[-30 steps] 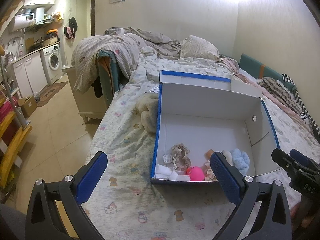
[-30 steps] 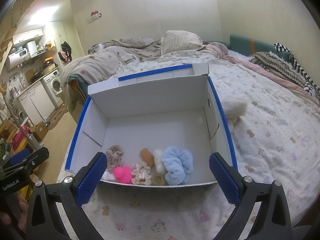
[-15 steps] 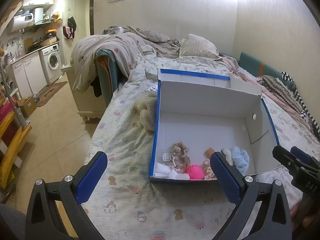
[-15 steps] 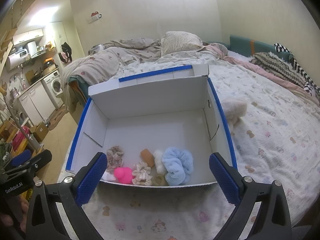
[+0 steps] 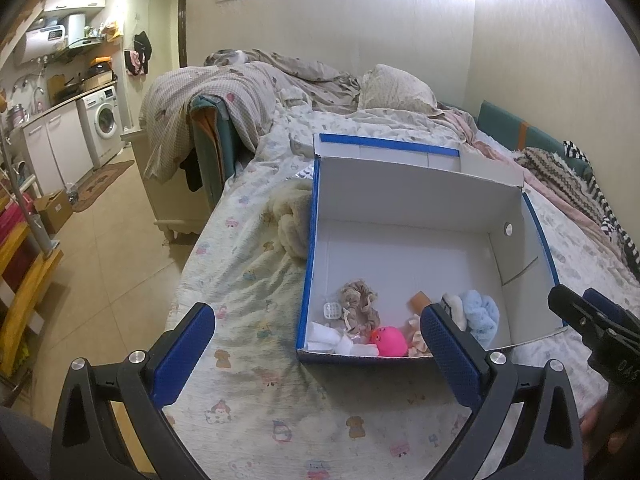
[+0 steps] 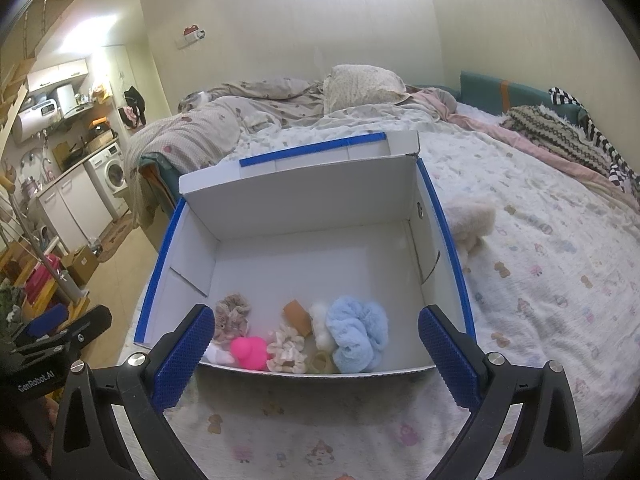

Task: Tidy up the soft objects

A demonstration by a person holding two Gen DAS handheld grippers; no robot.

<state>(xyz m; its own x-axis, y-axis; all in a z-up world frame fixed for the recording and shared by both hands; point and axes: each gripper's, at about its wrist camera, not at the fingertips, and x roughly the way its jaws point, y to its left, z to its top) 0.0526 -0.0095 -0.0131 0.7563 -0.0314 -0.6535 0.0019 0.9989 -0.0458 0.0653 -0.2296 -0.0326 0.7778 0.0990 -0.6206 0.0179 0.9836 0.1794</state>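
along the box [image 6: 304, 208] front wall, fluffy blue scrunchie [image 6: 357, 333]; left tool [image 5: 318, 354] and right tool [image 6: 316, 354] both spread, empty.

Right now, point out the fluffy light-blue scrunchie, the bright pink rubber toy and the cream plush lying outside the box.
fluffy light-blue scrunchie [image 6: 357, 333]: right wrist view, centre of bundle.
bright pink rubber toy [image 6: 250, 352]: right wrist view, rounded body.
cream plush [image 5: 291, 220]: left wrist view, middle fold.
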